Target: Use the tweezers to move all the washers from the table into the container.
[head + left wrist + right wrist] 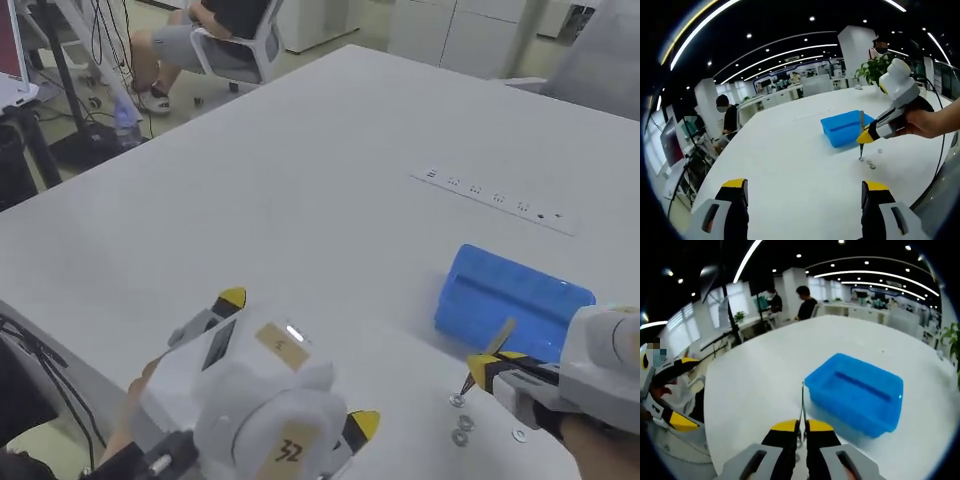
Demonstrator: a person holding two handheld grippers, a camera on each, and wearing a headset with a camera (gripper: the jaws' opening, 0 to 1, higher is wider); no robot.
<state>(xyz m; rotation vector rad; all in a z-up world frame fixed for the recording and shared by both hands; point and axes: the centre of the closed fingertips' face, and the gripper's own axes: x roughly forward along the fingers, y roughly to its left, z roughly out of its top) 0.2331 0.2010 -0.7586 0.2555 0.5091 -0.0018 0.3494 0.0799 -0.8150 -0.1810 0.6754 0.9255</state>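
Note:
A blue rectangular container (515, 300) stands on the white table (300, 200) at the right. Several small metal washers (461, 425) lie on the table just in front of it. My right gripper (490, 370) is shut on thin tweezers (497, 340), whose lower tip points down at the nearest washer (860, 159). The right gripper view has the tweezers (802, 402) rising between the shut jaws of the right gripper (801, 426), in front of the container (855, 392). My left gripper (297, 361) hovers open at the lower left, nothing between its yellow-tipped fingers (735, 184).
A row of sockets (495, 197) is set into the table beyond the container. A seated person on a chair (225, 40) is past the far left corner. Cables (30, 350) hang off the near left edge. The left gripper (670, 395) comes into the right gripper view.

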